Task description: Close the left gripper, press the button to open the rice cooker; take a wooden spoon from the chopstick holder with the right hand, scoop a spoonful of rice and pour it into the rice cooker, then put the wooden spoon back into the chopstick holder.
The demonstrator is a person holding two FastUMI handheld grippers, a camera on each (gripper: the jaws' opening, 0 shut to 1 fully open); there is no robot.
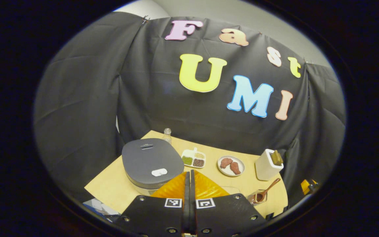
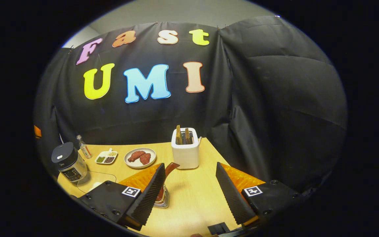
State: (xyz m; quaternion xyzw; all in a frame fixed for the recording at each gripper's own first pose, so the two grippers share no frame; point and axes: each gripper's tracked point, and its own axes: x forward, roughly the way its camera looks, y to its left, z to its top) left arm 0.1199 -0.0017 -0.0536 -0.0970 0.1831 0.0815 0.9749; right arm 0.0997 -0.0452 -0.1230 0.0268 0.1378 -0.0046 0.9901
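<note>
On the wooden table (image 2: 189, 194) the grey rice cooker (image 1: 151, 161) sits lid down, no brand legible; its white button (image 1: 159, 172) lies just ahead of the left gripper (image 1: 189, 184), fingers pressed together. The right gripper (image 2: 191, 191) gapes empty beside the chopstick holder (image 2: 162, 197), wooden spoon (image 2: 166, 179) inside
</note>
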